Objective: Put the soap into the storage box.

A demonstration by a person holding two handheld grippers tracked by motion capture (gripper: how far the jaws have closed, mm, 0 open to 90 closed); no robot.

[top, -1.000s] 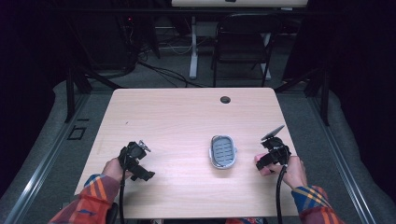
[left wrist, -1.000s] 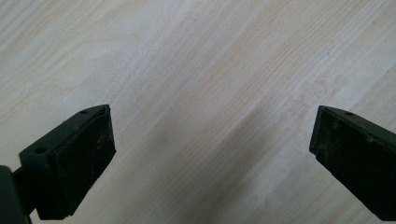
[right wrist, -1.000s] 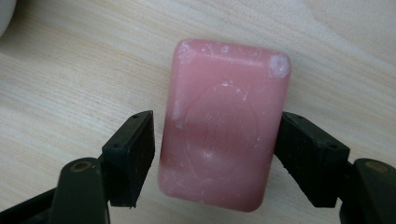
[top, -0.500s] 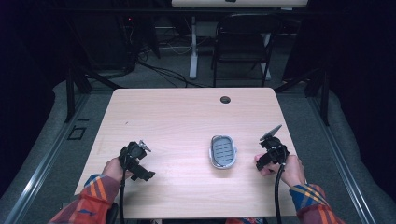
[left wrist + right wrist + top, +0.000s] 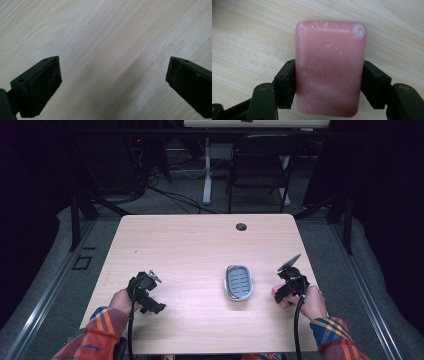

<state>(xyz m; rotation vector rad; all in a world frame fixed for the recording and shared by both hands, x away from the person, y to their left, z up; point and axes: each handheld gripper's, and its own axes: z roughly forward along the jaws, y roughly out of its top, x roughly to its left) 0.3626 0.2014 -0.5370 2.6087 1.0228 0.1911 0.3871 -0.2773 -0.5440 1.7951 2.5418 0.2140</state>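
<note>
**Right jaws close on the soap**

Over the last second the right gripper [image 5: 329, 82] has been drawing its jaws together. A pink bar of soap [image 5: 330, 67] lies flat on the worktop [image 5: 249, 37] between them, and both pads now press on its long sides, one on each. From above, the hand itself shows no shift of place.
</note>
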